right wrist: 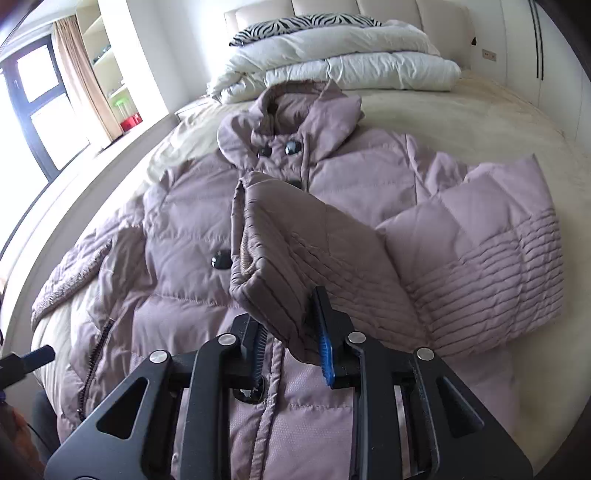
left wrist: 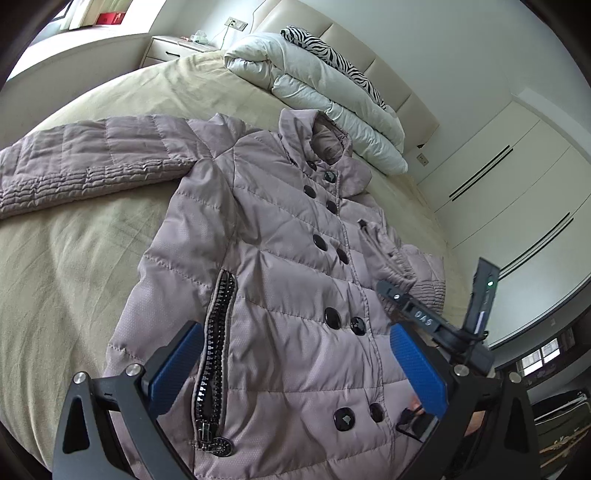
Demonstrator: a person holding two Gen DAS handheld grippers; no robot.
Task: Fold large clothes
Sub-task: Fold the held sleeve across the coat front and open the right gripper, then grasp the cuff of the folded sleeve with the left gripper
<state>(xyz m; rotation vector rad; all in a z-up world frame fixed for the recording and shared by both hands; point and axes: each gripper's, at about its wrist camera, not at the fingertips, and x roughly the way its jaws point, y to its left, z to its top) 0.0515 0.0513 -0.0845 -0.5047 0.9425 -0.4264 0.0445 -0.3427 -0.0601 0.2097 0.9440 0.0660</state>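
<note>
Bedroom scene: beige bed (left wrist: 85, 236) carries a mauve quilted coat (left wrist: 280, 280), laid front up, collar toward the headboard (right wrist: 388, 9), hem toward the cameras. Double row of black buttons (left wrist: 319, 242) runs down the coat front; a zipped pocket (left wrist: 216, 354) sits on the coat's side nearest the left tongs' left pad. One sleeve (left wrist: 74, 166) lies stretched out flat from the coat's shoulder across the bed. Folded white duvet (right wrist: 343, 62) with a zebra-print pillow (right wrist: 303, 20) on top sits just beyond the coat's collar, against the headboard. White wardrobe doors (left wrist: 517, 177) stand past the coat's far side, window (right wrist: 33, 107) on the other side.

Left tongs (left wrist: 295, 373): spread wide, blue pads well apart, nothing between them, hanging over the coat's lower front.

Right tongs (right wrist: 295, 347): clenched on the other sleeve's cuff (right wrist: 295, 280), pads pressing the ribbed fabric, cuff raised and brought over the coat's chest; rest of that sleeve lies bent on the bed beside the coat
</note>
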